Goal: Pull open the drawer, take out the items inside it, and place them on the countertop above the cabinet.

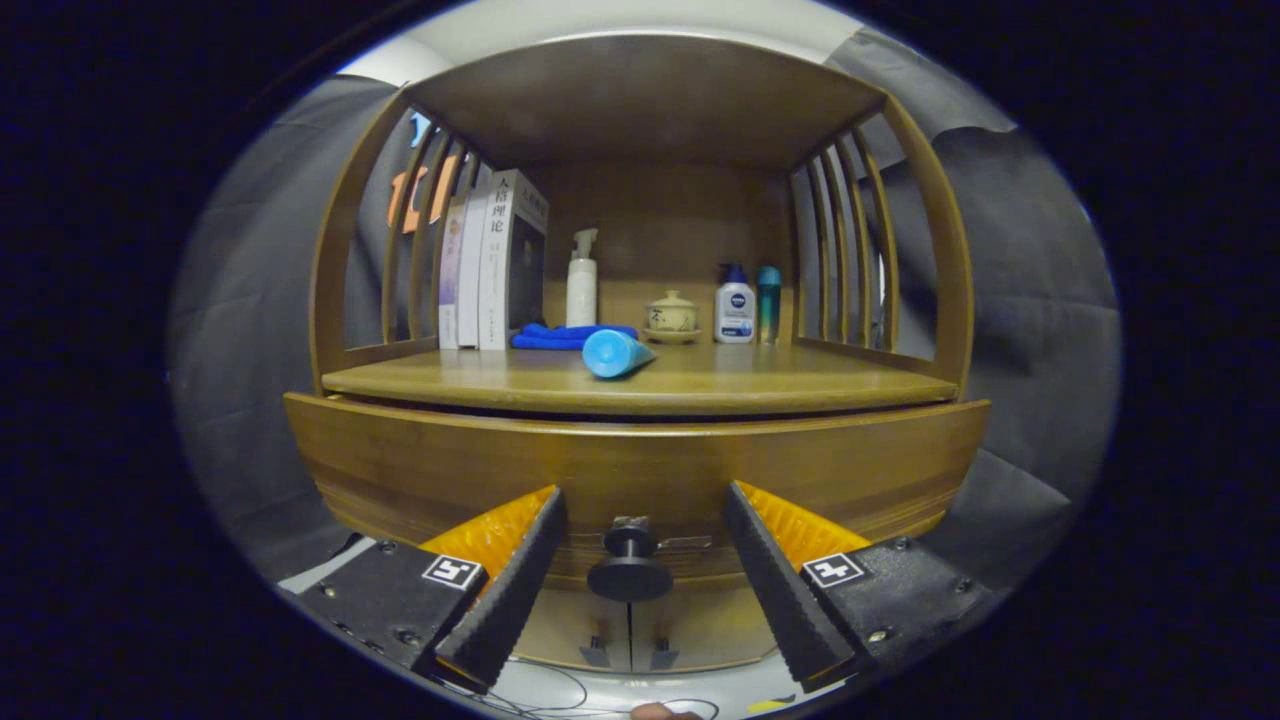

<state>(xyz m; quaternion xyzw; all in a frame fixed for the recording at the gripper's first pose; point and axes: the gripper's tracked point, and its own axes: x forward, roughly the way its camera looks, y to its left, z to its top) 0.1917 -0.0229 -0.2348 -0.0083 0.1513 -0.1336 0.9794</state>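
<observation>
A wooden cabinet (pixel 640 470) fills the booth, its drawer (pixel 640 462) pulled slightly out under the countertop (pixel 700 385). The drawer's inside cannot be seen. A blue tube (pixel 615 353) lies near the countertop's front edge, with books (pixel 490 265), a blue cloth (pixel 570 336), bottles (pixel 735 305) and a lidded pot (pixel 671 315) along the back. The gripper (pixel 640 570) gapes wide, holding nothing, its fingers flanking the dark round knob (pixel 630 570).

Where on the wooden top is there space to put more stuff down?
The countertop is bare along its front edge, left of the blue tube and across the wide stretch right of it. The back is crowded: books, blue cloth, pump bottle, lidded pot, two bottles. The open gripper has its fingers either side of the drawer knob.
</observation>
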